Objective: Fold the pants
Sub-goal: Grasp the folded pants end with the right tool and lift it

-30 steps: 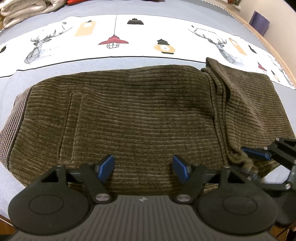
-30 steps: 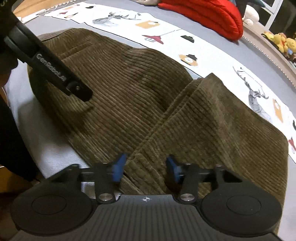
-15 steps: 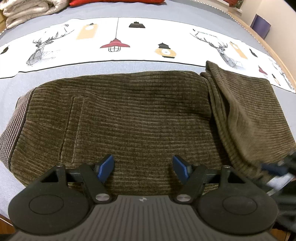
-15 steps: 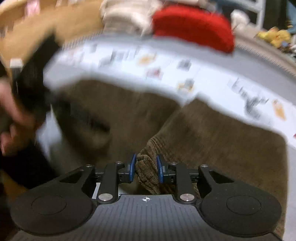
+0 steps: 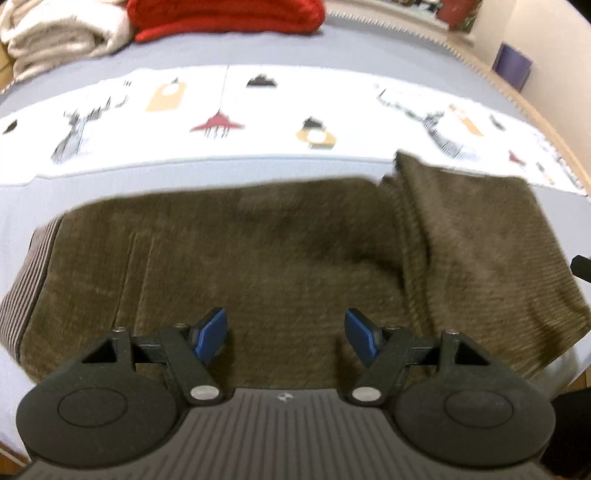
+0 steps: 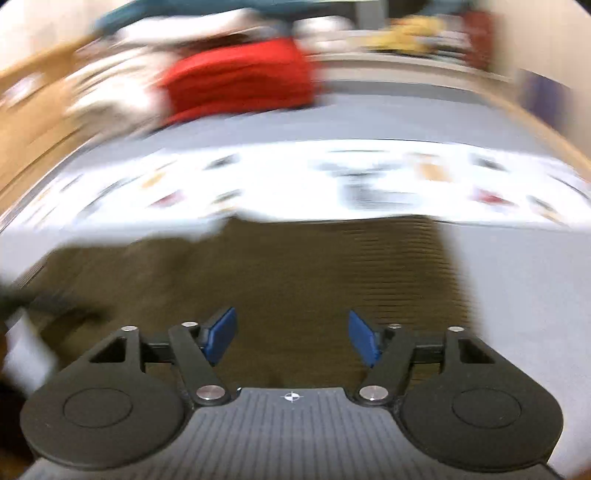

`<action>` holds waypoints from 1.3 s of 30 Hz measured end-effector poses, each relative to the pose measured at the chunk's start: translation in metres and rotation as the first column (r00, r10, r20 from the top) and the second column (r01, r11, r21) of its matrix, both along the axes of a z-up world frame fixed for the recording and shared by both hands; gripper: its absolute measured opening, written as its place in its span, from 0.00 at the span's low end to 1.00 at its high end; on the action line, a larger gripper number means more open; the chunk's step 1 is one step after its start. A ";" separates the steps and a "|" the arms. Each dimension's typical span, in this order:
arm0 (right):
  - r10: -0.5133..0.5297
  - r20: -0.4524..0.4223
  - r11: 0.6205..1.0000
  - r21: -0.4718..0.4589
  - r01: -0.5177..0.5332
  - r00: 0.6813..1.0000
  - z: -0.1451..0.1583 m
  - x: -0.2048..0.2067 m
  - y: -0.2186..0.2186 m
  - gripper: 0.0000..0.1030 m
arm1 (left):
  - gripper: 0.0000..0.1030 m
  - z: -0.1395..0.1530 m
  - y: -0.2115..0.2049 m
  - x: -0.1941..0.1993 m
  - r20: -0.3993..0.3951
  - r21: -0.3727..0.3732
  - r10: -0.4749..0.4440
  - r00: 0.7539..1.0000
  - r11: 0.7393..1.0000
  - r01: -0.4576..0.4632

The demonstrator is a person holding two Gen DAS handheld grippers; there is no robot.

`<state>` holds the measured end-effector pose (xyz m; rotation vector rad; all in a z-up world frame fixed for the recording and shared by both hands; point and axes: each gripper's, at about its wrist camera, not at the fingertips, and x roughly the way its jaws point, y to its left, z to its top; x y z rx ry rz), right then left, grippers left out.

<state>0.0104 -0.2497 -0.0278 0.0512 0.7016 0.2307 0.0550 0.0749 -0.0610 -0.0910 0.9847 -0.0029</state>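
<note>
Both tools stand released: the right tool (image 6: 291, 338), jaws opening with nothing between them, has dropped the brown corduroy pants (image 5: 258, 258), the left tool (image 5: 284, 334) hovering idle, so another fold seems due.

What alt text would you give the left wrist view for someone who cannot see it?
Brown corduroy pants lie folded on a grey bed, with the open left claw above them holding nothing. Behind are a white printed cloth, a red blanket and a cream one.
</note>
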 end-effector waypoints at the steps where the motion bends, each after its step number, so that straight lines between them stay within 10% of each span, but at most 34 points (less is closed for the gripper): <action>1: -0.077 -0.005 0.997 -0.004 0.077 0.997 -0.002 0.003 -0.014 0.70 | 0.73 0.004 -0.004 0.000 0.023 -0.008 -0.015 1.000 1.000 0.016; 8: -0.400 -0.249 0.911 -0.005 0.412 0.882 -0.042 0.022 -0.095 0.71 | 0.73 0.014 -0.055 -0.006 0.111 -0.063 -0.251 0.961 0.964 0.259; 13: -0.389 -0.360 0.892 0.084 0.444 0.848 -0.059 0.028 -0.106 0.72 | 0.56 -0.028 -0.089 -0.005 -0.129 0.083 -0.378 0.917 0.917 0.390; 24: -0.355 -0.386 0.903 0.096 0.420 0.851 -0.065 0.032 -0.095 0.75 | 0.68 -0.017 -0.065 0.003 -0.078 0.087 -0.263 0.962 0.959 0.269; 32: -0.345 -0.321 0.920 0.070 0.386 0.882 -0.056 0.027 -0.090 0.32 | 0.68 -0.004 -0.049 0.006 -0.012 0.029 -0.193 0.981 0.981 0.193; 39: -0.214 -0.063 0.976 -0.040 0.212 0.975 -0.011 -0.001 -0.050 0.27 | 0.75 0.023 -0.042 0.002 0.118 -0.135 -0.162 0.980 0.975 0.178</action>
